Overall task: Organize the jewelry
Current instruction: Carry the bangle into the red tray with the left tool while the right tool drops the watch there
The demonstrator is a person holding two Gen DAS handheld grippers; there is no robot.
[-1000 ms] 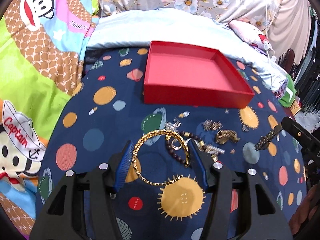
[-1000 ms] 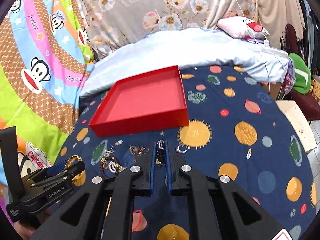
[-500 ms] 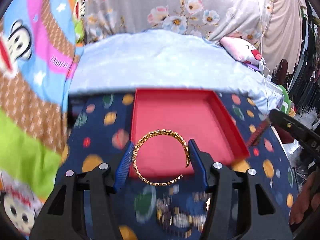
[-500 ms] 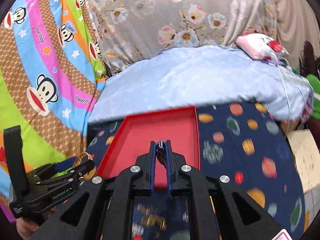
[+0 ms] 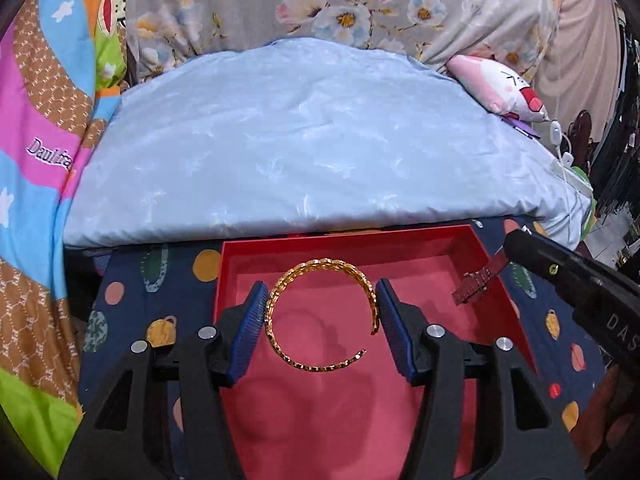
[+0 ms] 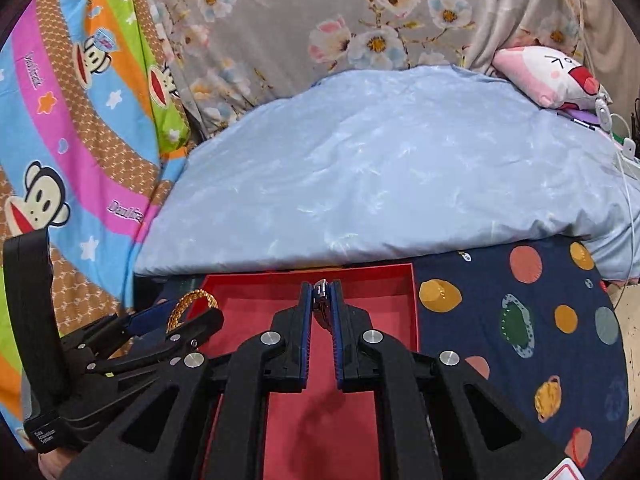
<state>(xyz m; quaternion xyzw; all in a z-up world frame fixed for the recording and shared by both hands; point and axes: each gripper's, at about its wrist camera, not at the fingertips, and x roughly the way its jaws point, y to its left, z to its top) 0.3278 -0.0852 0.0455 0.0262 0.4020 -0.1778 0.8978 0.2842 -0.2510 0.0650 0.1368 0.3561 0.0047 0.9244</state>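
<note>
My left gripper (image 5: 320, 304) is shut on a gold open bangle (image 5: 312, 280) and holds it above the red tray (image 5: 460, 240). My right gripper (image 6: 321, 300) is shut on a dark link watch band (image 6: 321, 290), over the same red tray (image 6: 414, 300). In the left wrist view the right gripper (image 5: 508, 256) comes in from the right with the band (image 5: 476, 284) hanging over the tray's right side. In the right wrist view the left gripper (image 6: 160, 316) and the bangle (image 6: 188, 300) show at the tray's left edge.
The tray lies on a dark blue planet-print cloth (image 6: 520, 320). A light blue quilt (image 5: 304, 152) bulges just behind the tray. A pink plush pillow (image 6: 552, 76) lies at the far right. Colourful cartoon bedding (image 5: 40, 160) lies at the left.
Both grippers have moved forward from the jewelry pile on the cloth to over the red tray, each carrying its piece. The pile is out of view now.
</note>
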